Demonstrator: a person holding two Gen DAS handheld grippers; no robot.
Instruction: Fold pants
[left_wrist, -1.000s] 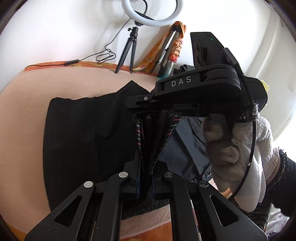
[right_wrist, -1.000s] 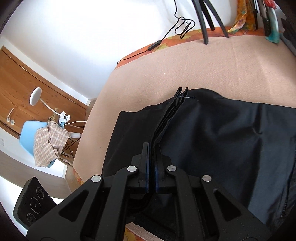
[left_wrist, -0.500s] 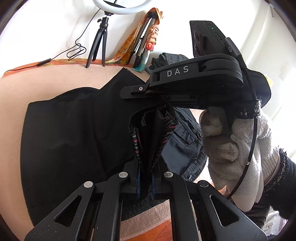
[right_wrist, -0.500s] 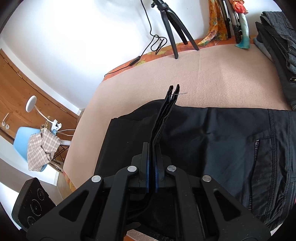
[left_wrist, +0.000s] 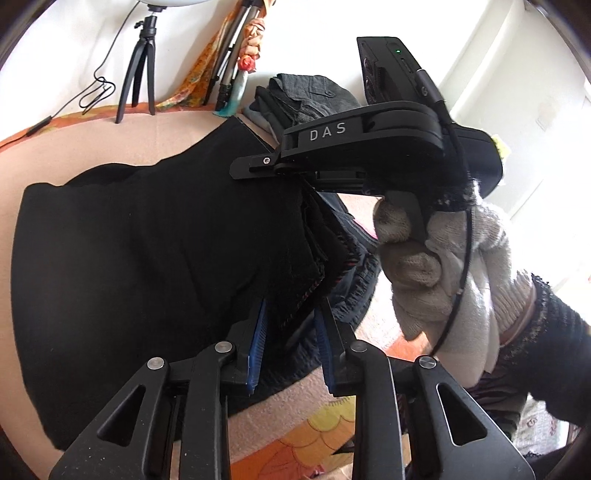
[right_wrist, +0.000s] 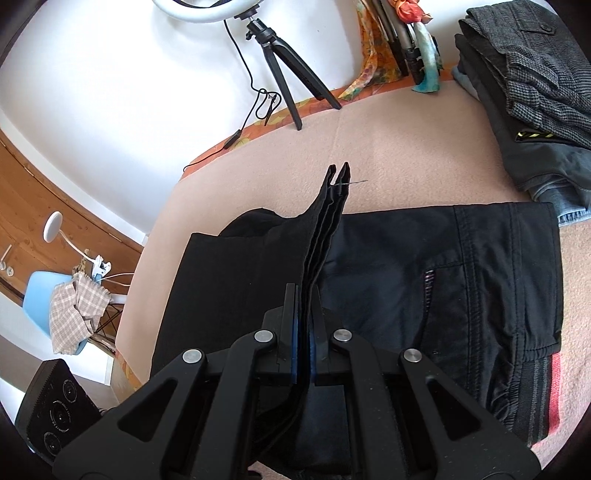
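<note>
The black pants (right_wrist: 461, 266) lie spread on the pink-covered table (right_wrist: 406, 147), ahead of and below both grippers, waistband off to the right gripper's right. The right gripper (right_wrist: 303, 328) is pressed together on a stack of hem layers that stands up just ahead of its tips. The left gripper (left_wrist: 291, 332) has just been opening; its jaws stand slightly apart with the folded edge loose between them (pads apparently not pressing). Judged: light, limp woven cloth, neither slippery nor fragile, that will sag wherever unsupported. Best taken at the doubled hems or the waistband, where the thickness gives purchase.
</note>
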